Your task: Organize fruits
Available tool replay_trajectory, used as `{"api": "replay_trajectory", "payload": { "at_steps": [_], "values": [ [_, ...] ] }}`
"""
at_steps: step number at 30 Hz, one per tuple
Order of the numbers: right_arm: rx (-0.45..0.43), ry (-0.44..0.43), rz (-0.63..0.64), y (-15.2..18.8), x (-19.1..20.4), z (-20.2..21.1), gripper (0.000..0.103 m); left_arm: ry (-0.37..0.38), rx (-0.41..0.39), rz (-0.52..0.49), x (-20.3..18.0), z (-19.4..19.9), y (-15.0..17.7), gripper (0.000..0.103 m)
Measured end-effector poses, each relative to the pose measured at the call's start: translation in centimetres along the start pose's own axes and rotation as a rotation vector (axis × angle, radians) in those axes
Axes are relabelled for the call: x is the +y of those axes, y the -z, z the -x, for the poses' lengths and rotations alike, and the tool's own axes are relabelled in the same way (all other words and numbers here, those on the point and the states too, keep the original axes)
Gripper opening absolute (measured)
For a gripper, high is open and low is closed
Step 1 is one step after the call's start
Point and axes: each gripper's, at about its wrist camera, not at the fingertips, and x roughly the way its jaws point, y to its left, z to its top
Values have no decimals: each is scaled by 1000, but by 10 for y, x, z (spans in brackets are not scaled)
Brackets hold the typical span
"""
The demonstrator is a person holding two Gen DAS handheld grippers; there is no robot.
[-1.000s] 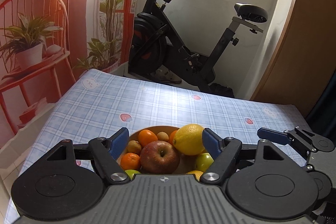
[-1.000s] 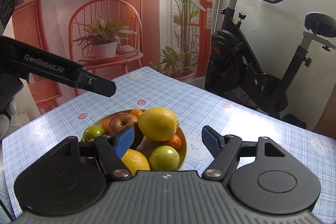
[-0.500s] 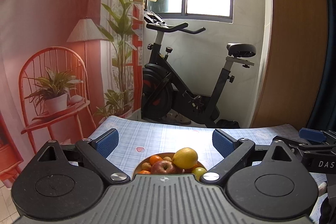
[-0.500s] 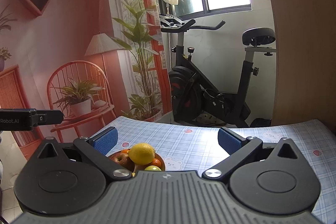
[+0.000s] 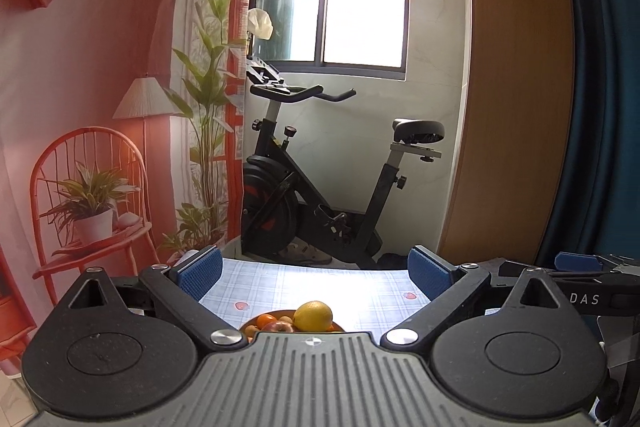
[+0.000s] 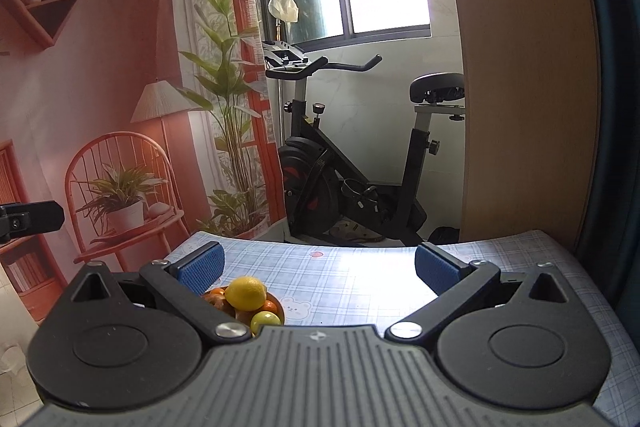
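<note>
A wooden bowl (image 5: 339, 326) heaped with fruit sits on the blue checked tablecloth (image 5: 352, 287). A yellow lemon (image 5: 313, 315) tops the pile, above a red apple (image 5: 280, 326) and an orange (image 5: 265, 321). My left gripper (image 5: 315, 273) hangs well back from and above the bowl, its jaws opening with nothing between them. In the right wrist view the lemon (image 6: 245, 293), a green apple (image 6: 265, 321) and the bowl (image 6: 281, 313) lie low left. My right gripper (image 6: 319, 267) is open and empty, also far from the fruit.
An exercise bike (image 5: 320, 195) stands behind the table's far edge (image 6: 320, 247). A printed backdrop with a red chair (image 5: 92, 195) covers the left. A wooden panel (image 5: 512, 107) and dark curtain (image 5: 600, 87) are at the right. The other gripper's finger (image 5: 576, 262) shows at the right edge.
Both grippers pulled back and rose away from the bowl, which now looks small and low. Both sets of jaws spread wider. Neither holds anything.
</note>
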Motion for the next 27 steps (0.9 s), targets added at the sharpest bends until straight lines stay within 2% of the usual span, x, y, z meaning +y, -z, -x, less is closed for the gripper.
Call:
{"api": "replay_trajectory", "payload": {
  "at_steps": [8,27],
  "values": [
    [-27,17,23,-10,2,19,103,-38,0,15,-4,15,-6,102],
    [-38,4,29,-16,6,32,103,-32,-22,14,-6,19,-10,103]
  ]
}}
